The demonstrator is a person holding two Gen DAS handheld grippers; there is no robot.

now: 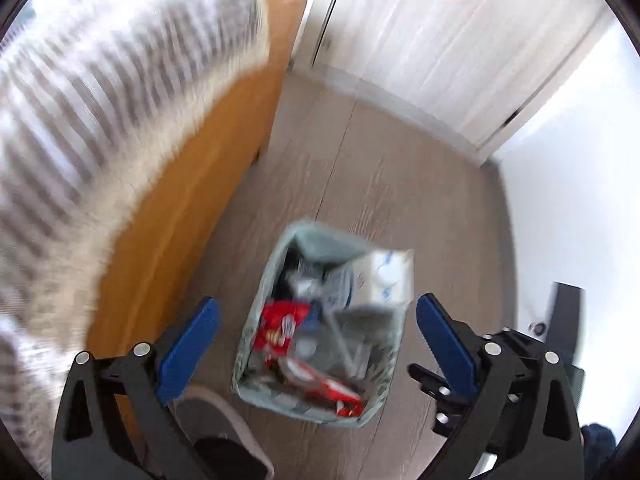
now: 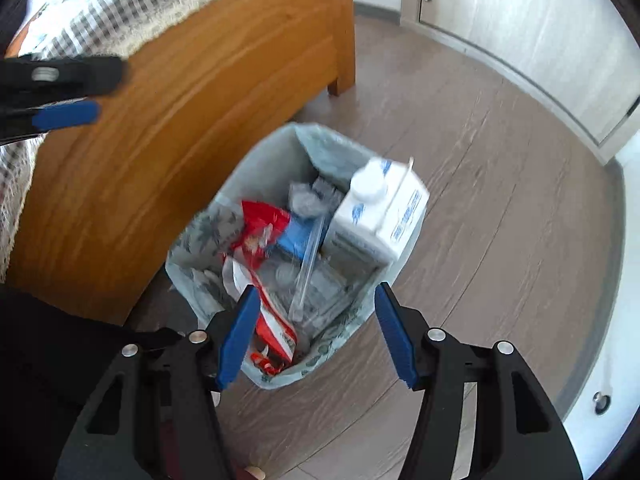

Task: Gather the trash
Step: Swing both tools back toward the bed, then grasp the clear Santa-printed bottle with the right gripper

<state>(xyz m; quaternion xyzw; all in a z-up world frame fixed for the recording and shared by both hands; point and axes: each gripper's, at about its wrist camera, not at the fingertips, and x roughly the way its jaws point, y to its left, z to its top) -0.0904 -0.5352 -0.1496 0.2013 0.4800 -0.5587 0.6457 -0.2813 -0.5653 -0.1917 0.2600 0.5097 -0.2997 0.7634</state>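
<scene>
Bedroom with grey wood-look floor point(image 2: 500, 240), pale cupboard doors along the far wall, wooden bed frame point(image 2: 180, 128) with checked bedding beyond and to the left of the fingers.

Trash bin point(image 2: 208, 240), lined with a patterned bag, stands on the floor just beside the bed frame, directly ahead of and below both sets of fingers. Contents: red snack wrappers point(image 2: 260, 224), grey crumpled pieces, a clear plastic strip. A white milk carton point(image 2: 384, 208) sits upright at the bin's far right corner, its top well above the rim.

Left gripper point(image 1: 316, 340): fingers spread as wide as they go, nothing between them, bin seen through the gap below. Right gripper point(image 2: 316, 332): fingers part-open, empty, held over the near rim of the bin.

Judgement: a drop into the bin looks complete; both hands free for more trash.

Risks:
- Carton stands tall and close to the rim; a knock from a finger could tip it out onto the floor.
- Bin looks nearly full; further items may slide off the heap.
- Liner edge loose near right fingers; snagging it could drag the bin.
- Left-wrist view is blurred, so detail there is uncertain.
</scene>
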